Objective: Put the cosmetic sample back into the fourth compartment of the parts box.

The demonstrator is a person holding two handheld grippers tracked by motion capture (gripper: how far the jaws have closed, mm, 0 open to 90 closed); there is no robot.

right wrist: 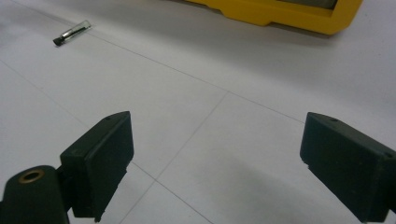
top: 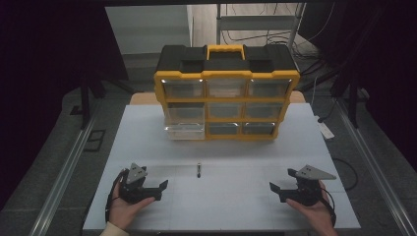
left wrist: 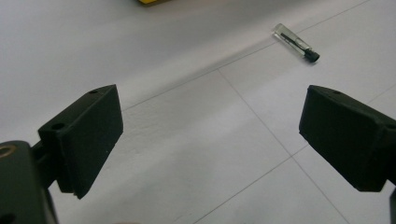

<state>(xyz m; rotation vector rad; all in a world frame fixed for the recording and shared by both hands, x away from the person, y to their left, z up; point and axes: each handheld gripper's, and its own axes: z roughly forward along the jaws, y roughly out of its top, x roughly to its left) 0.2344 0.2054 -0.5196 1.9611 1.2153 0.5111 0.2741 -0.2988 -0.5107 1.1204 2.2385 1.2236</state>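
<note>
Roughly: one vial, nine drawers, perhaps.

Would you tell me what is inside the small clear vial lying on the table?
The vial holds a thin dark strip along its length; what it is I cannot tell. A black cap covers one end.

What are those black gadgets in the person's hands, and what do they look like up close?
Each hand holds a matte black tool: the left tool and right tool. Both have two blocky, flat-faced jaws with small screw holes, and a grey three-cornered plate on top. A thin black cable loops from the left tool. A light sleeve cuff shows at the left wrist.
</note>
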